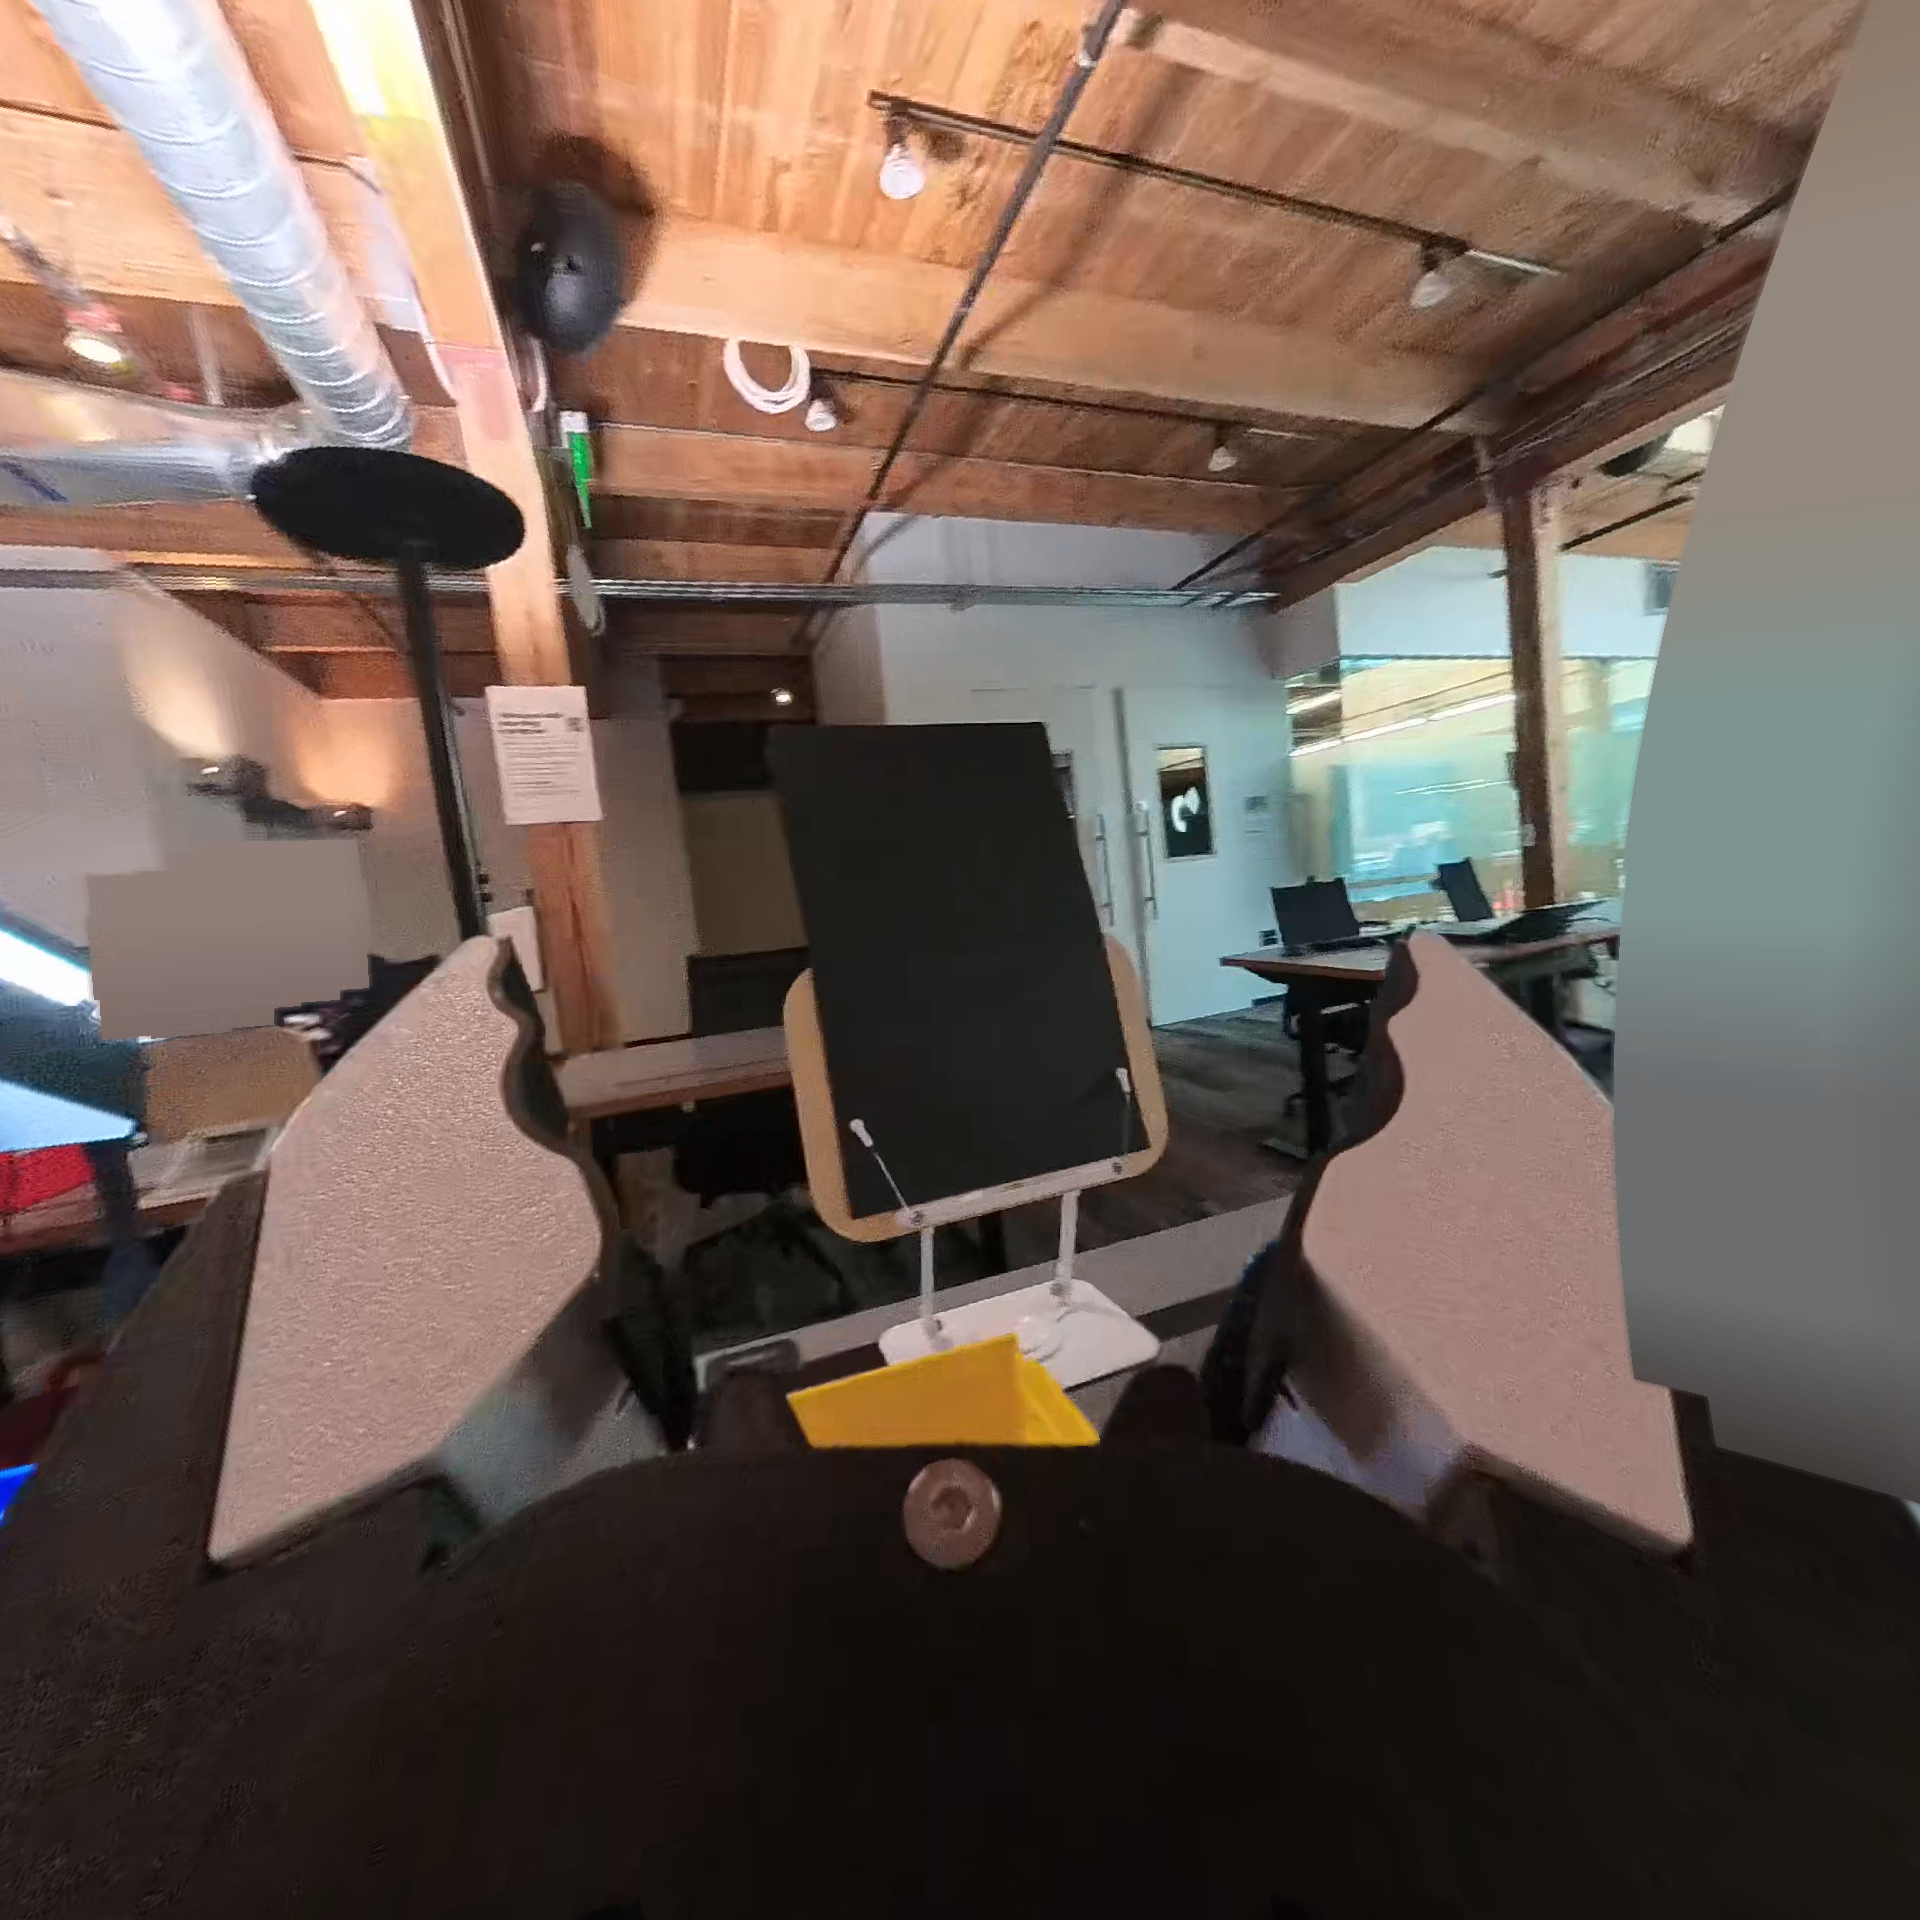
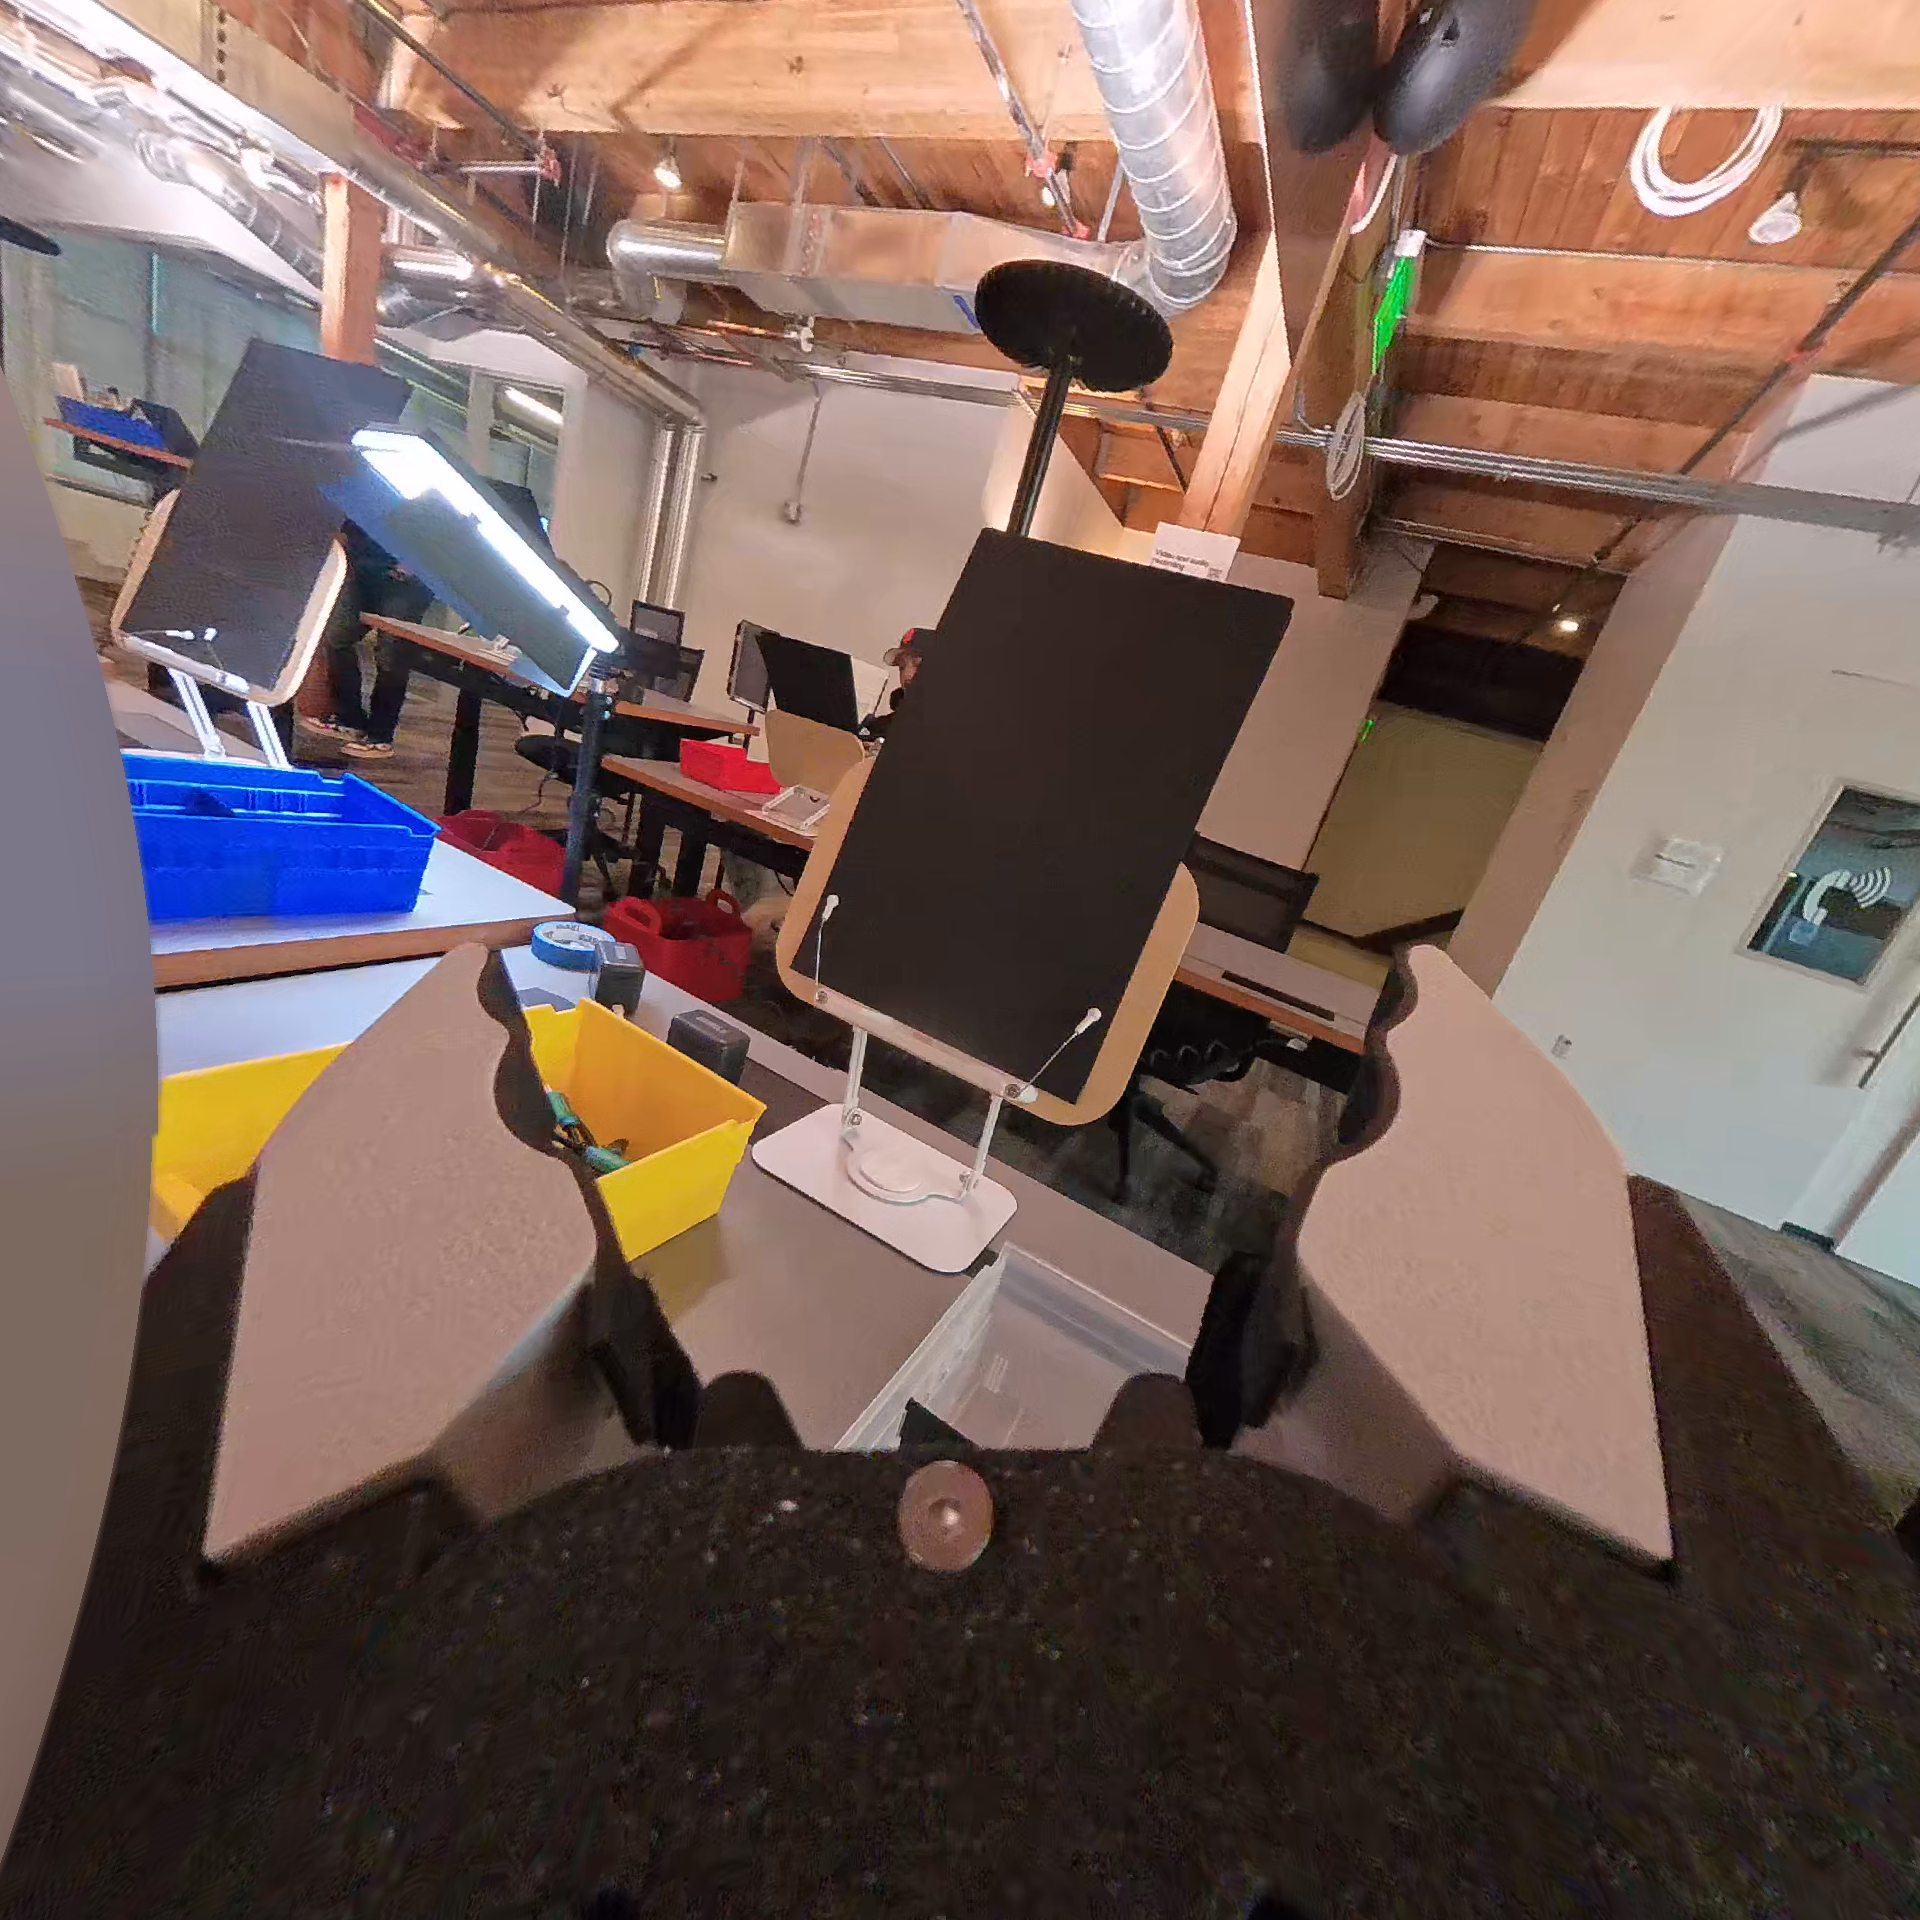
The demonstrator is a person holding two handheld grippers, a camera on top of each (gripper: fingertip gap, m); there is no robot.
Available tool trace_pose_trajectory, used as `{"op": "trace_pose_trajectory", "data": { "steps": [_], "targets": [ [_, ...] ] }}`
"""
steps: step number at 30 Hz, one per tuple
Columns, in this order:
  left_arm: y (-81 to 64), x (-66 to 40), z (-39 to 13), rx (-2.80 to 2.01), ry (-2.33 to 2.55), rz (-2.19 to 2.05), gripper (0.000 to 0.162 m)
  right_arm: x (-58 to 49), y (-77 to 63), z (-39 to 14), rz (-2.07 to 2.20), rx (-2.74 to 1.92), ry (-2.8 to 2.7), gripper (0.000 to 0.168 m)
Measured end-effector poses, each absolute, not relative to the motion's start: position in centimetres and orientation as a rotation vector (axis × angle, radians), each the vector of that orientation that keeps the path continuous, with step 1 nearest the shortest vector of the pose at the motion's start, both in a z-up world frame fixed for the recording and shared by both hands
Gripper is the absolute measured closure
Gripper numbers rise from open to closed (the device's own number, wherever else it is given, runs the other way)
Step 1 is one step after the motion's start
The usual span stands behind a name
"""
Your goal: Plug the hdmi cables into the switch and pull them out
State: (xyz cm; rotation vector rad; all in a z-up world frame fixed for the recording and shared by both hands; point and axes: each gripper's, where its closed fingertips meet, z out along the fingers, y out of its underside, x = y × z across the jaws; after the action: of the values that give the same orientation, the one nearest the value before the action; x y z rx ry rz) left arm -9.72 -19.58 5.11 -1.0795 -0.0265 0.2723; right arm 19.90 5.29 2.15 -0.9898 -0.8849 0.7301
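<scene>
Both claws stand wide apart and hold nothing. Left claw [image 1: 956, 1049] is tilted up toward the ceiling; between its fingers a black panel [image 1: 951, 956] on a white stand [image 1: 1091, 1340] shows, with a yellow bin [image 1: 935, 1403] corner just below. Right claw [image 2: 940, 1049] hangs above a grey table [image 2: 831, 1309], the same panel [image 2: 1039, 821] ahead and the bin [image 2: 665, 1132] at left, holding some cables [image 2: 587, 1148]. Neither view shows the switch, and whether those cables are HDMI I cannot tell.

- bare table [image 2: 831, 1299] lay open between the yellow bin [image 2: 665, 1132] and the clear box [image 2: 1039, 1361].
- the black board on its white stand [image 2: 1029, 821] blocked the way ahead.
</scene>
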Motion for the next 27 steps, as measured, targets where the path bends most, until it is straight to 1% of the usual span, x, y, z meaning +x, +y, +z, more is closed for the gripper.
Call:
{"op": "trace_pose_trajectory", "data": {
  "steps": [1,5,6,7,16,18,24,27],
  "targets": [
    [-19.6,-10.5,5.1,-1.081,-0.057,0.301,0.017,19.8,5.0,2.2,0.727,-0.980,-0.893,0.021],
    [-18.7,-12.0,4.7,-1.108,-0.081,0.337,0.017,19.1,4.9,2.2,0.736,-0.975,-0.906,0.021],
    [-18.3,-12.5,4.5,-1.127,-0.090,0.352,0.017,18.7,5.3,2.1,0.728,-0.990,-0.907,0.024],
    [-17.8,-13.0,4.2,-1.145,-0.101,0.367,0.017,18.3,5.7,1.9,0.716,-1.008,-0.912,0.022],
    [-12.6,-17.0,1.1,-1.362,-0.160,0.377,0.017,13.4,8.1,-0.4,0.678,-1.100,-1.046,0.023],
    [-11.5,-17.2,0.7,-1.386,-0.151,0.354,0.016,12.3,8.6,-1.2,0.675,-1.116,-1.081,0.026],
    [-6.7,-18.8,-2.8,-1.565,-0.081,0.392,0.031,8.3,10.1,-5.5,0.659,-1.201,-1.297,0.049],
    [-3.7,-20.0,-5.8,-1.720,-0.082,0.369,0.044,6.4,10.9,-7.2,0.670,-1.236,-1.364,0.057]
  ]
}}
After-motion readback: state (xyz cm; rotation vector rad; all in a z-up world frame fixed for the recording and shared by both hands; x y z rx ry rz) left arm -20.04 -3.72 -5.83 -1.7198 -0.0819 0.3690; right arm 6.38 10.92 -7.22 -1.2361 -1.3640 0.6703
